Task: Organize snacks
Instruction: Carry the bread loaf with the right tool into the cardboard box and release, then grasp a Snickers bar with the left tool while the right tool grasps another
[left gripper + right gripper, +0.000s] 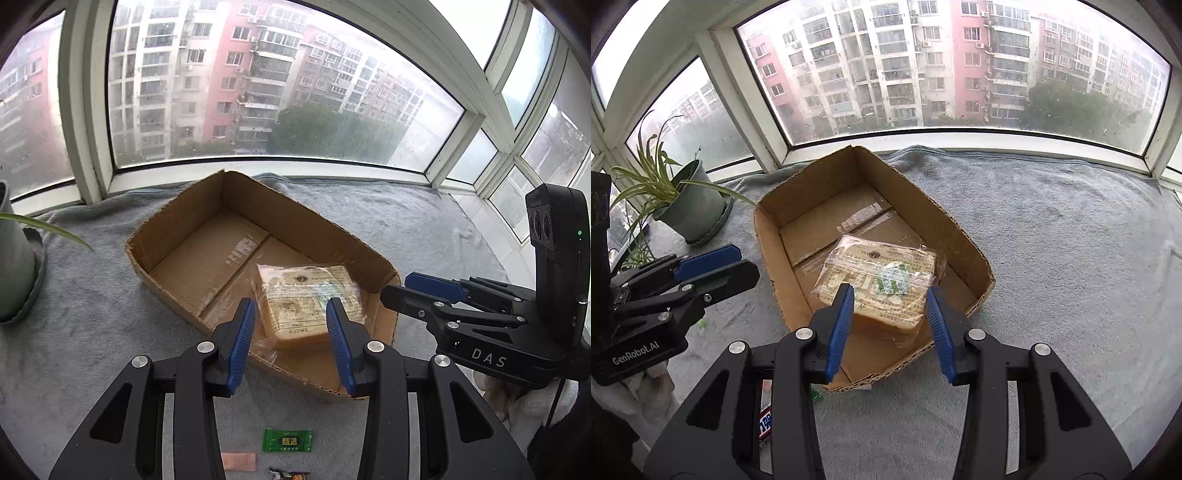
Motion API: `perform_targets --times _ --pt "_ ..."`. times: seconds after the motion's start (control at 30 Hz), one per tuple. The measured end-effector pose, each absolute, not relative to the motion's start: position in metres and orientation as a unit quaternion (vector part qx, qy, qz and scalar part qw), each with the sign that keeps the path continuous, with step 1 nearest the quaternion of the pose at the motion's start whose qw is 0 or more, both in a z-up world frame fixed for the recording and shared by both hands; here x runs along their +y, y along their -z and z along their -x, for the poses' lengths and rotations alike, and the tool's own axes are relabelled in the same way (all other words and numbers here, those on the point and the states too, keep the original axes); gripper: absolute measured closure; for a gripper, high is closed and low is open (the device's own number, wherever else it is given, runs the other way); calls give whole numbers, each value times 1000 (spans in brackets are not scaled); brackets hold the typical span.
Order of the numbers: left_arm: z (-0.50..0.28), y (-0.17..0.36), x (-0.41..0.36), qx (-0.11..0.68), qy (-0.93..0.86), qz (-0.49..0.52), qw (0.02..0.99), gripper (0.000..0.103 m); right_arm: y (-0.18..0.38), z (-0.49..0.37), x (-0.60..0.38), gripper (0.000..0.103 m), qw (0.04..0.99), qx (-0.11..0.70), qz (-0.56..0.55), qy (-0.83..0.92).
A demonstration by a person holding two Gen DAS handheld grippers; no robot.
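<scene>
Brown corrugated cardboard box (783,258), matt, torn ragged along the rim, glossy clear tape on the floor. Wrapped bread (882,284) in shiny, crinkled clear plastic film with print. Grey fleecy cloth (1052,258) over the surface, soft and napped. Left hand-held gripper (291,321): matt black plastic, ribbed blue pads, bright metal rivets. Green candy wrapper (287,440), glossy foil. Plant pot (692,210), dull grey-green plastic.

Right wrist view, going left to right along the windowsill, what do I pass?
Left tongs → green spider plant in its grey pot → torn brown cardboard box holding the clear-wrapped sliced bread pack → bare grey towel.
</scene>
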State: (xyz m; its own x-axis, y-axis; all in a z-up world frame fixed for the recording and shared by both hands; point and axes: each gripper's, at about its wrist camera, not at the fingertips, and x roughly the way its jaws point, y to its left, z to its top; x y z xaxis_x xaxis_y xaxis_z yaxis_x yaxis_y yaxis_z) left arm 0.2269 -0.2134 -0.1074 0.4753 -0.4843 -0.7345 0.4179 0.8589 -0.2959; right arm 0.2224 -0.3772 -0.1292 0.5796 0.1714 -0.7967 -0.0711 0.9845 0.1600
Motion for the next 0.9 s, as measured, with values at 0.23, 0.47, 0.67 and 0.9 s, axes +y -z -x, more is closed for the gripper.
perform_targets --times 0.23,0.47,0.67,0.9 --pt "-202 86 -177 415 254 24 873 64 108 -182 -349 41 896 433 -33 -98" --pt "-165 75 -129 396 242 10 886 51 107 -138 -320 21 896 431 -21 -101" --pt "-136 87 -90 403 220 7 888 48 134 -110 -295 21 886 452 -20 -100" --pt "-124 120 -64 437 211 13 874 48 183 -103 -269 21 857 500 -63 -107"
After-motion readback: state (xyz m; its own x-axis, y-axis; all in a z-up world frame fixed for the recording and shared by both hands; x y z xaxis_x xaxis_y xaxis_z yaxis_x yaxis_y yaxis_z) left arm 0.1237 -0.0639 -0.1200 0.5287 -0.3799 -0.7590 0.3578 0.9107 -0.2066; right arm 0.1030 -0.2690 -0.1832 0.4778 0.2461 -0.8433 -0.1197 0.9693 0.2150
